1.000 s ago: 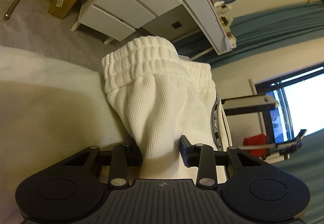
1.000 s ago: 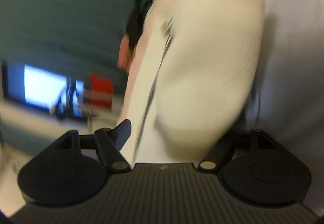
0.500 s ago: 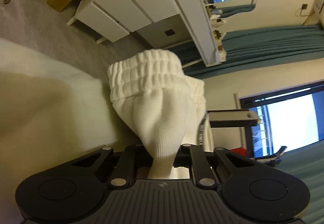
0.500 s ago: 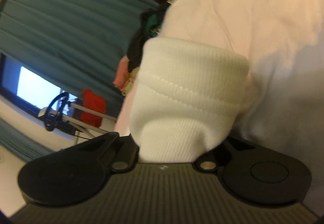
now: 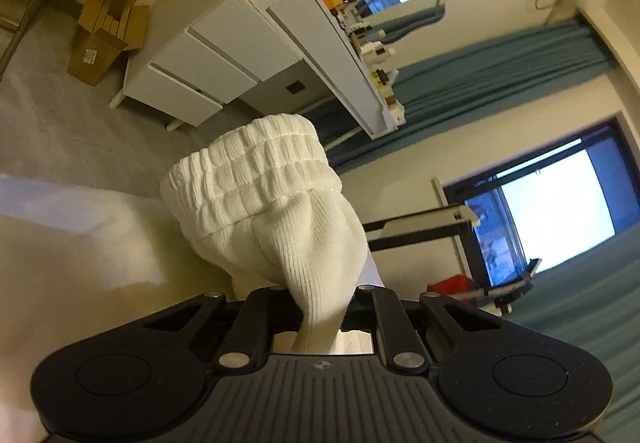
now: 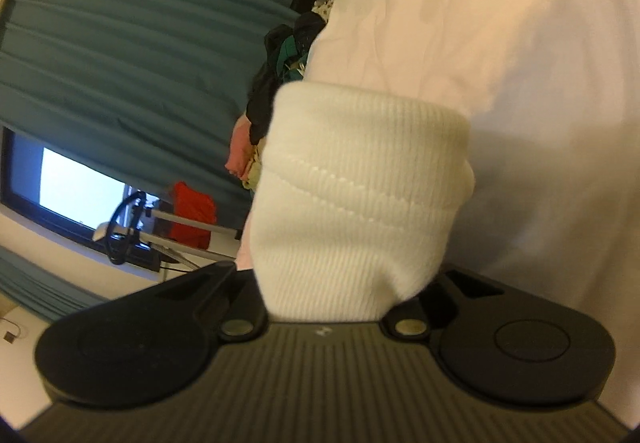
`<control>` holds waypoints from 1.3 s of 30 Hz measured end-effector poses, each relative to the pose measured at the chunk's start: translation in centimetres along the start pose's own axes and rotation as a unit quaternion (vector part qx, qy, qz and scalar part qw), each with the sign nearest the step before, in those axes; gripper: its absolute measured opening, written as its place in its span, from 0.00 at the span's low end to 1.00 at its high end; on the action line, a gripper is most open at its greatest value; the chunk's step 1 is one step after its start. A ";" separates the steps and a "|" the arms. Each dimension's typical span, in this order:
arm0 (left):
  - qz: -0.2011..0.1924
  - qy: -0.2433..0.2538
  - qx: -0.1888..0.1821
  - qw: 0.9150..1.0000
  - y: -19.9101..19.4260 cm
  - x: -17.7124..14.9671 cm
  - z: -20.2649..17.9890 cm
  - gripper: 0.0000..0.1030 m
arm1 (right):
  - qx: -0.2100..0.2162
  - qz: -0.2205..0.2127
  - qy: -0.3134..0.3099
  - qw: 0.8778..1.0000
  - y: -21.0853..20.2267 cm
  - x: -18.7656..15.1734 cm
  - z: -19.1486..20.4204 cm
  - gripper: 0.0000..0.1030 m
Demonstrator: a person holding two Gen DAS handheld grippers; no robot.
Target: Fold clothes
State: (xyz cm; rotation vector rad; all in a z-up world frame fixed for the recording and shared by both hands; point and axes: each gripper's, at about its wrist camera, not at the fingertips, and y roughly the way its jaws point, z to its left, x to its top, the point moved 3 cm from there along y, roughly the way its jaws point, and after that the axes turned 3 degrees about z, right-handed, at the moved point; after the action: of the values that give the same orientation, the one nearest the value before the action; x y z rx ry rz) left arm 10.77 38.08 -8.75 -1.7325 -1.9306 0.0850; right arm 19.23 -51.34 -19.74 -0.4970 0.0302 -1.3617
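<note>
A white ribbed knit garment, likely trousers, hangs between both grippers. In the left wrist view its gathered elastic waistband bunches up in front of my left gripper, whose jaws are shut on the cloth just below the band. In the right wrist view a stitched hem or cuff of the same white garment fills the space before my right gripper, which is shut on it; the fingertips are hidden by the cloth. Both views are tilted sideways over a white bed sheet.
A white drawer unit with clutter on top and a cardboard box stand on the grey floor. Teal curtains, a window, a red object and a pile of dark clothes lie beyond the bed.
Both grippers closed on the garment: the left jaws narrowed onto the cloth, the right took the hem. The garment lifted and bunched up; both cameras swung.
</note>
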 end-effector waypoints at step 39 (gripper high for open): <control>0.135 0.455 0.052 0.878 -6.7 -22.3 -10.1 0.79 | -0.075 0.003 -0.017 0.997 -3.1 0.6 -3.2 0.12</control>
State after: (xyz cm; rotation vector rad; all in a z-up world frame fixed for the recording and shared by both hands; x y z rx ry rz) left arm 9.62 12.93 -5.24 -1.5386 -0.9716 -0.4445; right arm 15.52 -53.29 -21.40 -0.6453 0.1068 -1.3501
